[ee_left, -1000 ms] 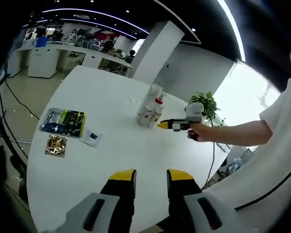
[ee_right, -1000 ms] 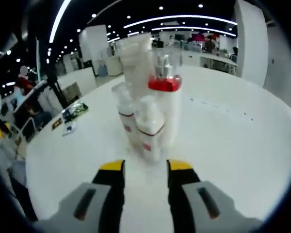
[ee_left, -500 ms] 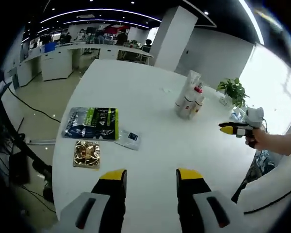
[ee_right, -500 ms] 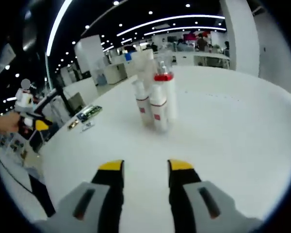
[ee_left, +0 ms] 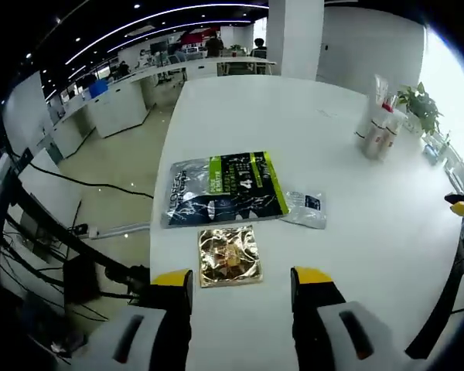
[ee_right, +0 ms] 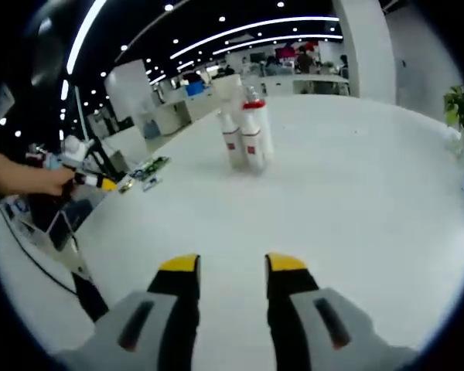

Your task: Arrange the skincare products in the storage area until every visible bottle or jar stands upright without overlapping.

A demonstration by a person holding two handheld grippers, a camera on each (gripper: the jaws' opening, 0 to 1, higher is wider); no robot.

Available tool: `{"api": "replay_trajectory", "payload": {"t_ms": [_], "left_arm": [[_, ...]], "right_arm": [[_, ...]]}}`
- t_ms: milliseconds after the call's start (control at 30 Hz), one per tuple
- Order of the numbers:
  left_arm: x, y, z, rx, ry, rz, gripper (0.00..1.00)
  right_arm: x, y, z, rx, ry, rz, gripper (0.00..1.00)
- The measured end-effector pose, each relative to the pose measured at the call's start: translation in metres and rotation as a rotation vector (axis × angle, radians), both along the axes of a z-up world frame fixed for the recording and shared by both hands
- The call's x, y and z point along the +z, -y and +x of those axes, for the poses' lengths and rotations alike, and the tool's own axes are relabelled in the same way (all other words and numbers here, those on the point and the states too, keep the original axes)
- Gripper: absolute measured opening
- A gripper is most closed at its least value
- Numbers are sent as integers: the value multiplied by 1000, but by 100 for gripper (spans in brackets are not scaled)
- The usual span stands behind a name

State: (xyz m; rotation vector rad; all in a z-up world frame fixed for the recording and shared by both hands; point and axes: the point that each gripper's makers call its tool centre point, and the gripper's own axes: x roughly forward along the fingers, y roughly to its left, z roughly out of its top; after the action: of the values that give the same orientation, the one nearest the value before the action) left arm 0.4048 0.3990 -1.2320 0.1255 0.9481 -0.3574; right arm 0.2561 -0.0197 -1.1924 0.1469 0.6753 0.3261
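A tight cluster of white skincare bottles stands upright on the white table; one has a red collar. In the left gripper view the same cluster is far off at the upper right. My left gripper is open over the table's near edge, just short of a gold sachet. Beyond it lie a dark green-and-blue packet and a small clear sachet. My right gripper is open with nothing between its jaws, well back from the bottles. The left gripper in a hand shows at the left.
The table's edge drops to a floor with cables and desks at the left. A potted plant stands behind the bottles. The right gripper's yellow tip pokes in at the right edge. Open-plan desks fill the background.
Both grippers have pulled further away from the bottles. The left gripper's camera has swung toward the packets, which now lie right ahead of its jaws. The bottles stand as before.
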Motion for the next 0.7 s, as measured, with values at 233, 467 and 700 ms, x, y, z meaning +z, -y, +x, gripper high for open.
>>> {"api": "replay_trajectory", "payload": {"t_ms": [233, 467, 700], "left_arm": [[-6, 4, 12, -14, 5, 1, 52], [-17, 7, 14, -26, -8, 36, 52], [-28, 0, 11, -10, -49, 82, 51]], "right_arm": [[11, -8, -2, -2, 1, -12, 30], [23, -3, 1, 19, 23, -44, 30], [26, 6, -8, 13, 18, -61, 30]]}}
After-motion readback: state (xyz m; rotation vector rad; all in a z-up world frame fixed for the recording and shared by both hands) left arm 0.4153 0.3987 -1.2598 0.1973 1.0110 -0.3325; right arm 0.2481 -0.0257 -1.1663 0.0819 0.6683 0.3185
